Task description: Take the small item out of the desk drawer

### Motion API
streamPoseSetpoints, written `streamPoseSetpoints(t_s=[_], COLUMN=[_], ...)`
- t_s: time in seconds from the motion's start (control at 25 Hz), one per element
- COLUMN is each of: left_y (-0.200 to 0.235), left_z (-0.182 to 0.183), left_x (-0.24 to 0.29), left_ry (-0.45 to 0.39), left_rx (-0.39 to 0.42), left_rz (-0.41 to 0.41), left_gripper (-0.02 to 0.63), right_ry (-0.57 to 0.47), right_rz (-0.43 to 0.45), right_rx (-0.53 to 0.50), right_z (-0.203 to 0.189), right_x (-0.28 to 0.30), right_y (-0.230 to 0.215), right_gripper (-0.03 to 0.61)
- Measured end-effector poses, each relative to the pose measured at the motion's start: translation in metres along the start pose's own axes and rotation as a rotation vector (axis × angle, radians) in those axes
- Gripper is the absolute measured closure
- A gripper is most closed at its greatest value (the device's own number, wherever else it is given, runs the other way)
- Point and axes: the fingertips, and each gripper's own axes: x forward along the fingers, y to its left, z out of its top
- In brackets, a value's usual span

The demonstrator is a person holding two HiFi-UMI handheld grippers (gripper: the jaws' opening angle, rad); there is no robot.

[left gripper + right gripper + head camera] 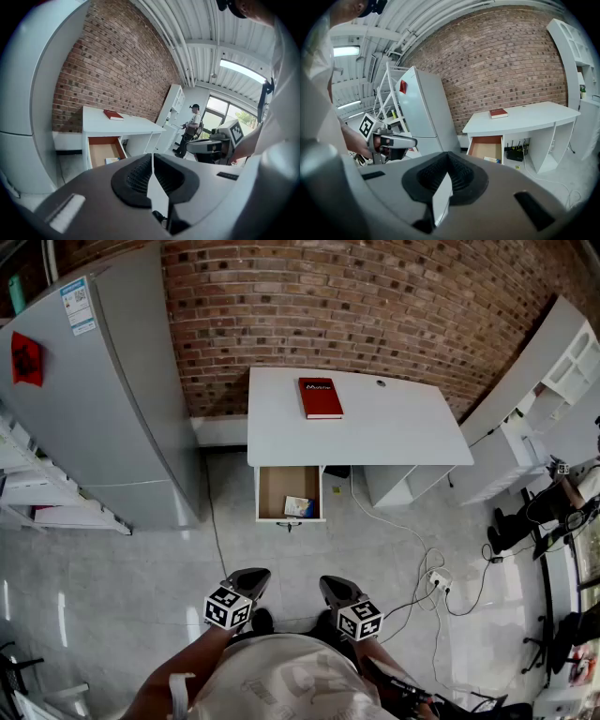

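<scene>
The white desk [403, 442] stands against the brick wall with its drawer [289, 494] pulled open. A small white and blue item [298, 506] lies in the drawer's front right corner; it also shows in the left gripper view [111, 160] and the right gripper view [491, 159]. My left gripper [249, 580] and right gripper [334, 588] hang side by side close to my body, well short of the drawer. Both are shut with their jaws together and nothing between them [152, 161] [448, 161].
A red book [320, 397] lies on the desk top. A grey fridge [103, 399] stands to the left, white shelving [548, 381] to the right. A power strip and cables [436, 579] lie on the floor right of the drawer. A person [191, 123] stands far off.
</scene>
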Motion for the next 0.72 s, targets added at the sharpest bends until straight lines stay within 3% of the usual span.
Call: streamPoseSetpoints(t_s=[0.72], left_y=[-0.071], left_z=[0.002], left_x=[0.040], left_ry=[-0.018], left_rx=[-0.015], left_rz=[-0.002], left_gripper=[0.597], right_ry=[-0.008], right_rz=[0.034], right_rx=[-0.008], right_z=[-0.011], right_x=[-0.060], right_y=[-0.035], right_gripper=[0.574])
